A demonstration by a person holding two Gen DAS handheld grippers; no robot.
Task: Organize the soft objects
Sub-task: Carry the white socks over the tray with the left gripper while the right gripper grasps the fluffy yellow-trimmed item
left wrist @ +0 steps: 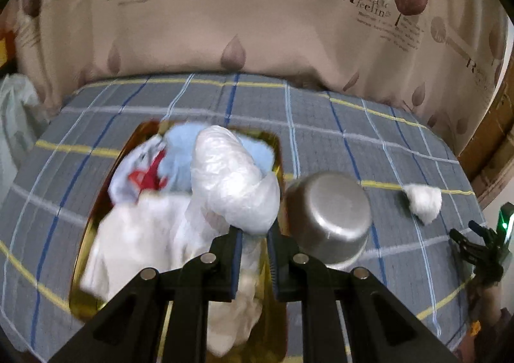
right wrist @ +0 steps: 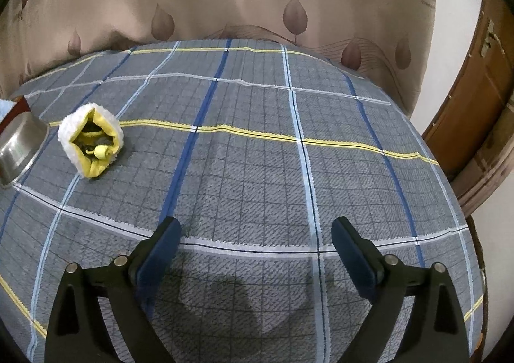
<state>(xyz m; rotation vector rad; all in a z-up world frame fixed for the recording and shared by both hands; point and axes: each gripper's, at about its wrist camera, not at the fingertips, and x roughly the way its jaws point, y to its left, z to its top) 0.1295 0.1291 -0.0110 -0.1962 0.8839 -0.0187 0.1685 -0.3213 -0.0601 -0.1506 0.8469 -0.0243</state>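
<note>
Up front in the left wrist view, the left gripper (left wrist: pixel 253 234) has its fingers (left wrist: pixel 237 253) drawn close on a white plastic bag (left wrist: pixel 231 183), pinching the bag's lower end between the pads. The bag bulges up and away from the tips and hangs over a gold tray (left wrist: pixel 77 269) that sits on the plaid cloth (left wrist: pixel 321 125). Inside the tray lie a light blue cloth (left wrist: pixel 183 150), a piece with red marks (left wrist: pixel 147 176) and a white cloth (left wrist: pixel 135 240), all blurred. Just right of the tray, touching or nearly touching its rim, a steel bowl (left wrist: pixel 327 218) lies tipped on its side. Farther right, well apart from the gripper, a fluffy white pouch (left wrist: pixel 424 199) rests on the cloth. The right gripper (left wrist: pixel 482 247) shows at the far right edge.

Next, in the right wrist view, the right gripper (right wrist: pixel 257 234) holds its jaws wide apart over bare plaid cloth (right wrist: pixel 257 138), gripping nothing. The pouch (right wrist: pixel 91 141), white outside and yellow inside, sits well ahead and to the left, near the bowl (right wrist: pixel 19 150) at the left edge.
</note>
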